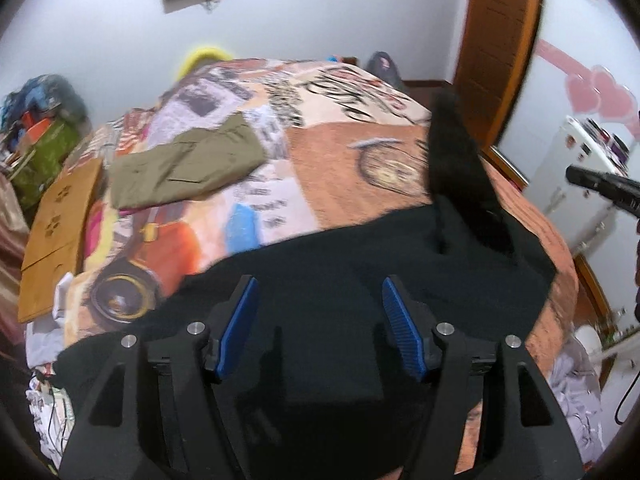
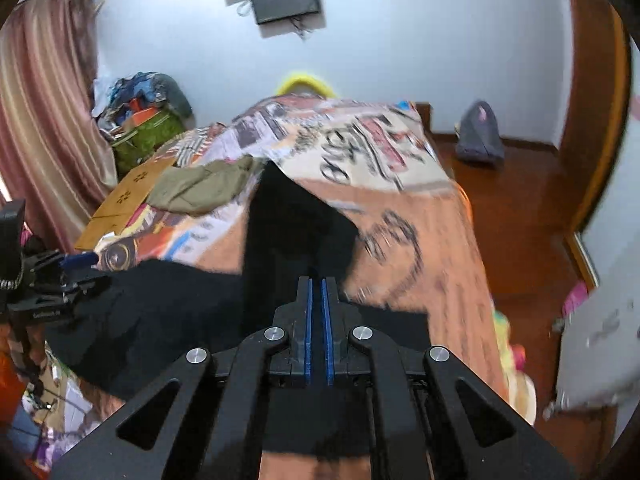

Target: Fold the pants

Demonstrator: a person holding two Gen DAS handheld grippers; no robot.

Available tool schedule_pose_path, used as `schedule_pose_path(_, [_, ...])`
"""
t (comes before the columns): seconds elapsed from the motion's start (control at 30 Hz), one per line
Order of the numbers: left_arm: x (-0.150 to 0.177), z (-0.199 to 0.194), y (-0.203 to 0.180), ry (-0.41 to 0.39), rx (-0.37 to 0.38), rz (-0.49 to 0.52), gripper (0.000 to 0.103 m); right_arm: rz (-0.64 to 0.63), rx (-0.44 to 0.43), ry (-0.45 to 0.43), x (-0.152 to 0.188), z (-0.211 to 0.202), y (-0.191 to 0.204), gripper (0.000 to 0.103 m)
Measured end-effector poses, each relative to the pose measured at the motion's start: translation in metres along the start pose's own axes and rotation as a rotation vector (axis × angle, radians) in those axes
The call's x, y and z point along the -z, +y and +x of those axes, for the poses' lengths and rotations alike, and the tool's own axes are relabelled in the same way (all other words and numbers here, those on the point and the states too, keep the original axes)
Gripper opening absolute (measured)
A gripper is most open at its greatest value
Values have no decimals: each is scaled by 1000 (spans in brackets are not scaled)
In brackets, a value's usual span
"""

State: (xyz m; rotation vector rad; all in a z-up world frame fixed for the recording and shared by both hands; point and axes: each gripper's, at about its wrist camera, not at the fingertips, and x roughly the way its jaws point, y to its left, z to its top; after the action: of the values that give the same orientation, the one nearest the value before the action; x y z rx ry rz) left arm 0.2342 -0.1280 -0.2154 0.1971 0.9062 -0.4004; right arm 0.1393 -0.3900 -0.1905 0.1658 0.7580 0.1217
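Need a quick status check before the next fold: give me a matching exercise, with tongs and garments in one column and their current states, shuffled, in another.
1. left tongs
2. right tongs
3. olive pants
4. black pants

A. spread out nearest the tongs, one part raised
B. closed together
C. apart, nothing between them
D. folded, lying farther back on the bedspread

Pairs: 1-C, 2-B, 3-D, 4-A
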Motion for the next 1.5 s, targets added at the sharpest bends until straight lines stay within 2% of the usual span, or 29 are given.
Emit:
schedule_pose_path(0.07, [2, 5, -17, 14, 25, 26, 64, 6, 10, 18, 12, 0, -4, 5])
schedule_pose_path(0.13, [1, 12, -32, 31, 52, 39, 64, 27, -19, 44, 17, 4, -9, 5])
schedule_pose_path(0.3, [-17, 33, -52, 58, 94, 26, 65, 18, -45, 19, 23, 6, 0, 5])
schedule_pose_path(0.4, [-32, 41, -54, 55, 99, 26, 65, -17, -29, 9, 28, 8, 8, 16])
schedule_pose_path(0.43, [-37, 43, -53, 53, 101, 24, 65, -27, -22, 6, 29, 9, 10, 22])
schedule_pose_path(0.53, [-51, 52, -42, 61, 97, -12, 65, -41, -1, 3, 30, 14, 9, 32])
schedule_pose_path(0.7, [-53, 57, -15, 45, 56, -74, 65, -22, -63, 12, 6, 31, 12, 33])
schedule_pose_path(0.8, [-44, 57, 7, 47, 26, -100, 65, -63, -105, 11, -13, 44, 28, 37])
schedule_pose_path(0.87, [-37, 57, 20, 53, 3, -110, 65, -113, -122, 12, -26, 56, 46, 45])
schedule_pose_path(0.97, [-27, 58, 39, 63, -4, -133, 65, -205, -155, 55, -43, 85, 78, 47])
schedule_pose_path(1.13, [-14, 66, 68, 79, 5, -188, 65, -309, -172, 218, -53, 150, 119, 47])
schedule_pose_path(1.3, [-6, 75, 85, 83, 49, -240, 65, -315, -172, 401, -55, 202, 127, 47])
schedule_pose_path(1.33, [-5, 78, 88, 88, 56, -249, 65, -328, -160, 430, -54, 210, 127, 44])
schedule_pose_path(1.37, [-4, 81, 89, 93, 56, -253, 65, -338, -151, 449, -53, 216, 126, 34])
schedule_pose_path(1.43, [-2, 85, 91, 95, 51, -256, 65, -353, -155, 446, -53, 220, 123, 31])
schedule_pose_path(1.5, [-2, 87, 91, 91, 55, -260, 65, -367, -143, 436, -54, 218, 121, 13])
